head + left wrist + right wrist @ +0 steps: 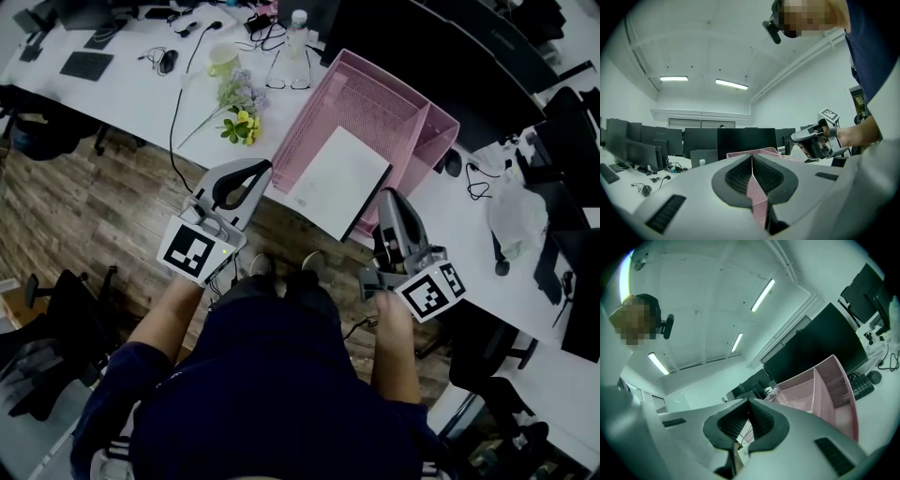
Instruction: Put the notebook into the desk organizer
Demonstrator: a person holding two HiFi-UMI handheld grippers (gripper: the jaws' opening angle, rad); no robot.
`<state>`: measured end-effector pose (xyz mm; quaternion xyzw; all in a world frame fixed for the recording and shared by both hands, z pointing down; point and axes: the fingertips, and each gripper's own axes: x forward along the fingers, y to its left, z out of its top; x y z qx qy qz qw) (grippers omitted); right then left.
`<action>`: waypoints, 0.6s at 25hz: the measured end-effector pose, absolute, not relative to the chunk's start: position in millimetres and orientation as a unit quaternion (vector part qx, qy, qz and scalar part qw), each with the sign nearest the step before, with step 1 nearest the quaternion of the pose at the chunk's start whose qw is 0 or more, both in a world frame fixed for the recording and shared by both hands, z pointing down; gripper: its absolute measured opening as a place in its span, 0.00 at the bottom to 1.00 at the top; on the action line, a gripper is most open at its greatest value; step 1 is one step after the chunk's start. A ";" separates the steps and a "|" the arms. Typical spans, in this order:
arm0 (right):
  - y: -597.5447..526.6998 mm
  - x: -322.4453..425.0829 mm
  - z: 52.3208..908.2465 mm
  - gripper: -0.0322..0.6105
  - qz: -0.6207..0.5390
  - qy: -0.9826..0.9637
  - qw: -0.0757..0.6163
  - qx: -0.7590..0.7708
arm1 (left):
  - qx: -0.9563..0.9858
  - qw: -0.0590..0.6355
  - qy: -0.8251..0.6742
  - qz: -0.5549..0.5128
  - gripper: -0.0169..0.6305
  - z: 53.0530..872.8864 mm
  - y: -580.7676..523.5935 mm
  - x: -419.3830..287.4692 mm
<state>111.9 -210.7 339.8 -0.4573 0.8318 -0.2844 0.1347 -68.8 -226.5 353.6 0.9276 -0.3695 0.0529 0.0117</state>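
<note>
Head view, notebook (337, 178) in pink organizer (375, 103), its corner behind right gripper (389, 195), left gripper (264, 168), both closed, empty

The head view looks steeply down from above the person onto the near edge of the long white desk (141, 94) and the pink wire-mesh desk organizer (347, 103). The left gripper (261, 169) view sits low at that near edge, facing far and upward to the ceiling. The right gripper (388, 197) view tilts upward, close beside the organizer. All three views share the organizer.
</note>
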 end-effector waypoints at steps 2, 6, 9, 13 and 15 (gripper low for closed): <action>-212.2 110.7 340.4 0.06 -0.285 0.832 0.134 -0.456 | 0.927 0.015 -0.371 0.049 0.07 351.8 -228.4 -68.7; -212.6 108.9 340.6 0.05 -0.284 0.834 0.133 -0.454 | 0.929 0.015 -0.368 0.042 0.07 349.0 -229.0 -66.8; -212.4 108.0 339.5 0.05 -0.282 0.836 0.133 -0.452 | 0.930 0.012 -0.364 0.043 0.07 348.2 -228.1 -66.1; -211.8 106.8 337.6 0.05 -0.275 0.839 0.130 -0.450 | 0.931 0.012 -0.363 0.044 0.07 347.6 -228.1 -65.2; -211.3 106.1 337.1 0.05 -0.273 0.841 0.127 -0.449 | 0.931 0.012 -0.362 0.044 0.07 347.5 -227.9 -64.9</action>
